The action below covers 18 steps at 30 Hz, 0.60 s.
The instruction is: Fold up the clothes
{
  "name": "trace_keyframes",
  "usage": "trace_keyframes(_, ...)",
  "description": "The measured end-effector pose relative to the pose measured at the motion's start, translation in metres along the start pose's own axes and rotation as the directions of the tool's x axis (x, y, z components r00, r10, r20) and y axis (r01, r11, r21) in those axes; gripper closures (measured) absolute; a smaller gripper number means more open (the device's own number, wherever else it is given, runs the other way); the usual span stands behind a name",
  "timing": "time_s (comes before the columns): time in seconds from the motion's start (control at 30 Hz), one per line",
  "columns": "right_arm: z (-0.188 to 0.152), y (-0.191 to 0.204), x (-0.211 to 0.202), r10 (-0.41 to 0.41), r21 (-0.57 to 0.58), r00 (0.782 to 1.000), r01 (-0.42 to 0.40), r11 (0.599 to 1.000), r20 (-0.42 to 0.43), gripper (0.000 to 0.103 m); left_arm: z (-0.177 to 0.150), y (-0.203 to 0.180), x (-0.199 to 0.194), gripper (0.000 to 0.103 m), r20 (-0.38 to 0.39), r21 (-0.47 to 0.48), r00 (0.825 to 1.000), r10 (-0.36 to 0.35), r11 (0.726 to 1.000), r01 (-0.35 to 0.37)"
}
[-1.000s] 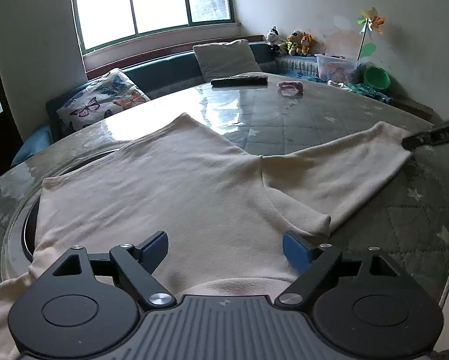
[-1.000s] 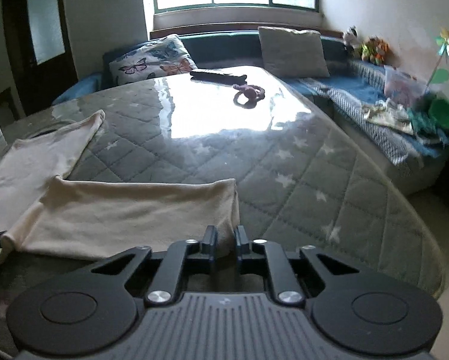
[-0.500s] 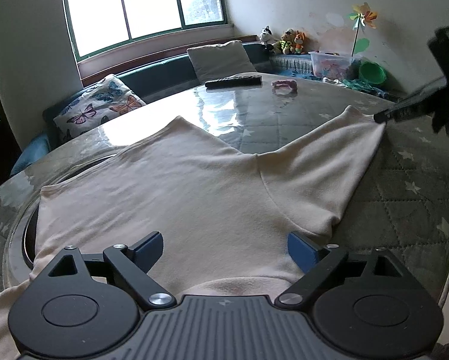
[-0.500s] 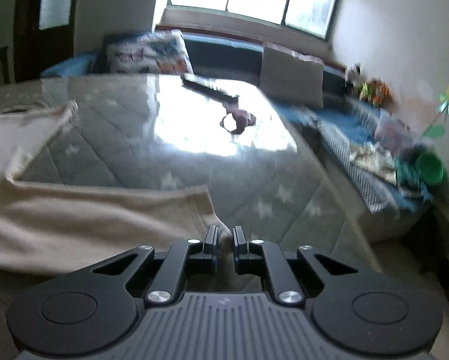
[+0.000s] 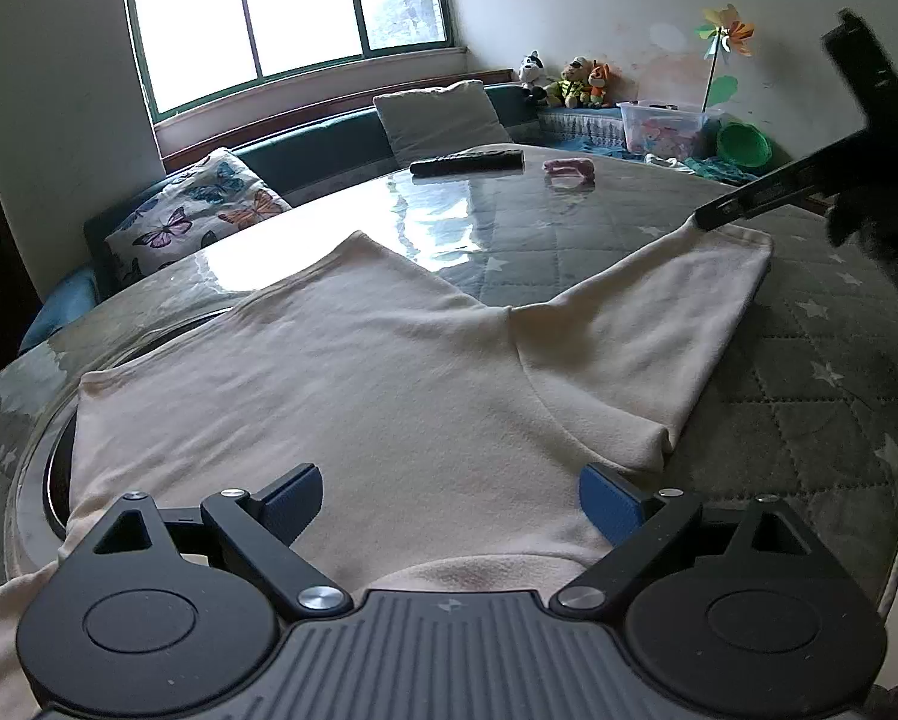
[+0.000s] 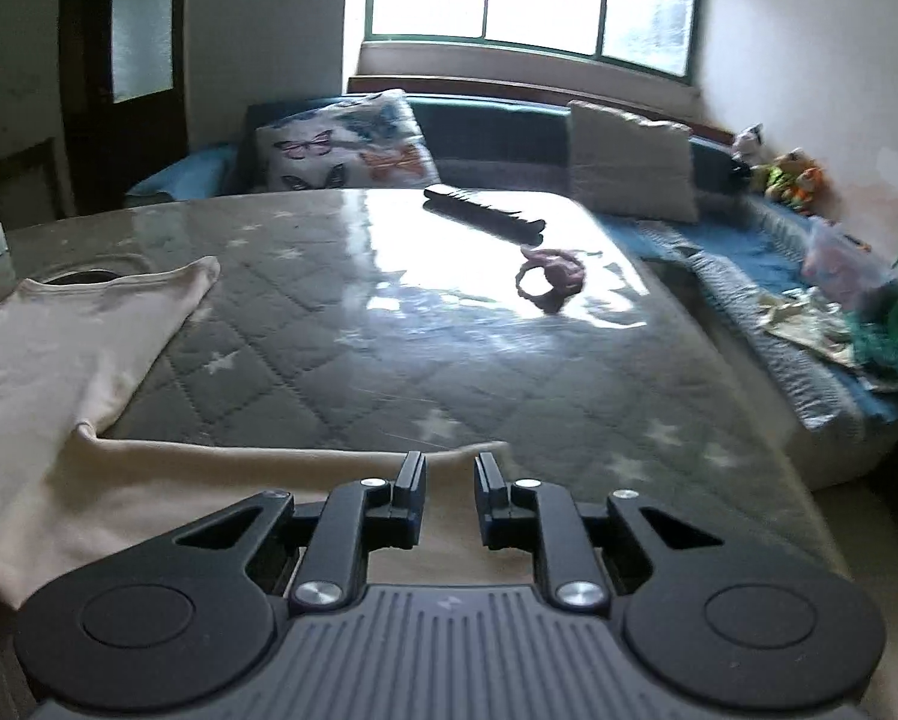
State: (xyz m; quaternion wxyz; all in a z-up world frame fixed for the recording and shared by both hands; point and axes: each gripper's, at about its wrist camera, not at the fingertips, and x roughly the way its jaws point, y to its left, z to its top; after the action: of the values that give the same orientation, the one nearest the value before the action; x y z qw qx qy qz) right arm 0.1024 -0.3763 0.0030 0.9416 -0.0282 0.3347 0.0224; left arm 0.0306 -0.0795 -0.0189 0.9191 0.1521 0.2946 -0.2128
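I had the shirt (image 5: pixel 353 384) spread flat on the counter (image 5: pixel 809 360), neck end toward me. The left tool (image 5: pixel 449 495) hung just above the collar region with its jaws spread wide, gripping nothing. The right tool (image 6: pixel 449 480) sat at the sleeve (image 5: pixel 647 324) cuff; its jaws stood slightly parted, and the cuff edge lay between and beneath them. I judged the cloth released or only loosely caught there, not firmly pinched.

The step in hand appeared to be laying the right sleeve out straight before folding it inward. To do this well, I would:

1. Close the right tool fully on the cuff edge, taking both cloth layers.
2. Lift only enough to clear the counter, so the body does not drag.
3. Carry the cuff across the chest and lay it down flat.
4. Press the left tool down near the shoulder seam as an anchor.

A remote (image 6: pixel 485 216) and a pink item (image 6: pixel 551 279) lay well apart from the shirt.
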Motion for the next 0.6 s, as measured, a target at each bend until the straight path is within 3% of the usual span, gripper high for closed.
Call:
trace_keyframes(0.17,-0.003,-0.007,0.021,-0.037,0.016,0.999,0.037,0.999,-0.026,0.087,0.000,0.000,0.001,0.007,-0.001,-0.003,1.000,0.000,1.000,0.000)
trace_keyframes(0.33,-0.001,-0.008,0.011,-0.054,0.011,0.998,0.055,0.998,-0.022,0.083,-0.001,0.000,0.001,0.007,0.001,-0.004,1.000,0.001,1.000,-0.001)
trace_keyframes(0.4,-0.001,0.002,0.000,-0.028,-0.013,1.000,0.028,1.000,-0.005,0.082,-0.001,0.000,0.001,0.007,0.001,-0.005,1.000,0.003,1.000,-0.003)
trace_keyframes(0.53,-0.006,0.031,-0.023,0.091,-0.055,0.996,-0.090,0.994,0.012,0.065,-0.001,-0.001,0.001,0.006,0.002,-0.004,1.000,0.008,1.000,-0.008)
trace_keyframes(0.6,-0.012,0.045,-0.025,0.134,-0.085,0.991,-0.133,0.987,0.000,0.062,-0.001,-0.001,0.000,0.006,0.003,-0.005,1.000,0.010,1.000,-0.010)
